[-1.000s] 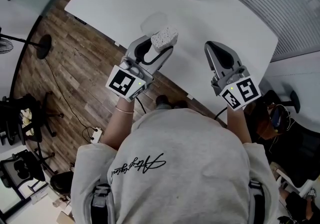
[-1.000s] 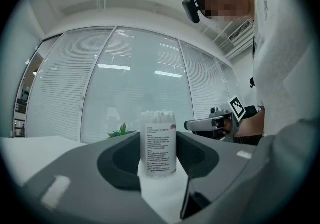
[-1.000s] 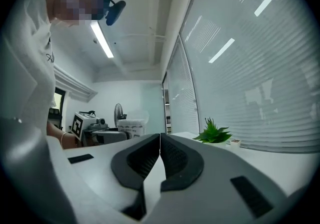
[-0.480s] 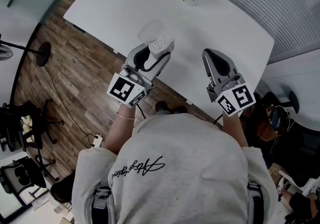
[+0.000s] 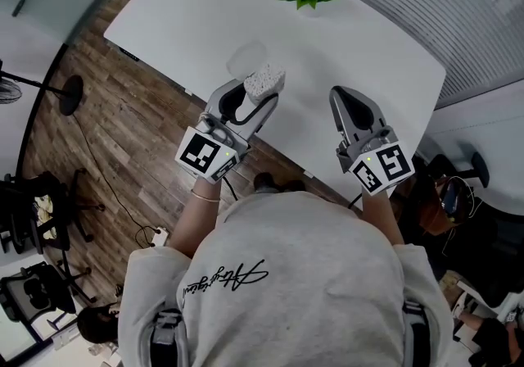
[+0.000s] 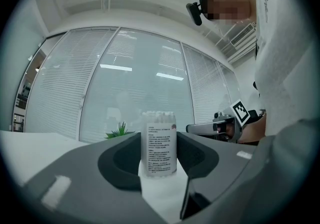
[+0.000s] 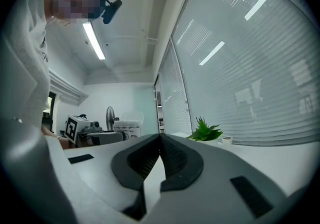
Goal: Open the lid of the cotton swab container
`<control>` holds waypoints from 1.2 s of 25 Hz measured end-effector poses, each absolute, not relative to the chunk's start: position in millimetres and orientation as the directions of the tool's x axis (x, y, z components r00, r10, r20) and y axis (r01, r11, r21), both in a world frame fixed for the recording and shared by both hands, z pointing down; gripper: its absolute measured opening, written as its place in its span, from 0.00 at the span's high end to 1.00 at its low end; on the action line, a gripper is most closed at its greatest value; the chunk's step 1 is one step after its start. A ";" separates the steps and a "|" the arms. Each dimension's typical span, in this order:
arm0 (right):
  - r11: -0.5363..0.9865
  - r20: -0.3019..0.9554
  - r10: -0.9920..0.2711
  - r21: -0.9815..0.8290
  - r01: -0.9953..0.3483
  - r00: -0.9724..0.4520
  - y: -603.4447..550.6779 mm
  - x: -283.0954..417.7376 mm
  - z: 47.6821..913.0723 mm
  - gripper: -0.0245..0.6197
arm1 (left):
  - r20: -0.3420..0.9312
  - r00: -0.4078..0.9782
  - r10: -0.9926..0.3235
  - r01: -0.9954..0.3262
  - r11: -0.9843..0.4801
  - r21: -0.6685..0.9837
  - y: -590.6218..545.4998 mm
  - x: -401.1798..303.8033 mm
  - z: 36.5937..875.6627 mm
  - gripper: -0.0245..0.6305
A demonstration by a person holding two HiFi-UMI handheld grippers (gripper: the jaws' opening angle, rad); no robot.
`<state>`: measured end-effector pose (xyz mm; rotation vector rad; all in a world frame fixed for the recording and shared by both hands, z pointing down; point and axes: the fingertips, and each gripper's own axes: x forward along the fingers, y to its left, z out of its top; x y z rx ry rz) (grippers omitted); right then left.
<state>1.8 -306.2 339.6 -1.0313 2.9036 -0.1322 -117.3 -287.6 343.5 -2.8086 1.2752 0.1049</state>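
Seemingly, left claw grips one container; right claw closed.

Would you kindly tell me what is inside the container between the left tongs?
The cotton swab container is packed with white cotton swabs, their tips crowding the top. Its printed label hides the stems lower down.

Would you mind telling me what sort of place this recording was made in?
Most likely an office or meeting room: a large white table, slatted blinds along one side, and wheeled office chairs on a wood floor.
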 end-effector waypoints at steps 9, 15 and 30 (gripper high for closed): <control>0.765 -0.030 -0.643 -0.082 -0.639 -0.766 -305.7 4.0 335.0 0.96 | -0.090 0.665 -0.742 -0.745 -0.667 -0.010 -287.7 -116.2 343.2 0.67; 0.760 -0.025 -0.649 -0.070 -0.646 -0.760 -306.3 2.5 334.5 0.96 | -0.106 0.666 -0.739 -0.743 -0.669 0.001 -287.1 -117.1 341.5 0.67; 0.753 -0.030 -0.658 -0.051 -0.657 -0.752 -302.6 5.4 333.3 0.96 | -0.105 0.670 -0.735 -0.741 -0.671 -0.025 -285.3 -115.7 338.1 0.67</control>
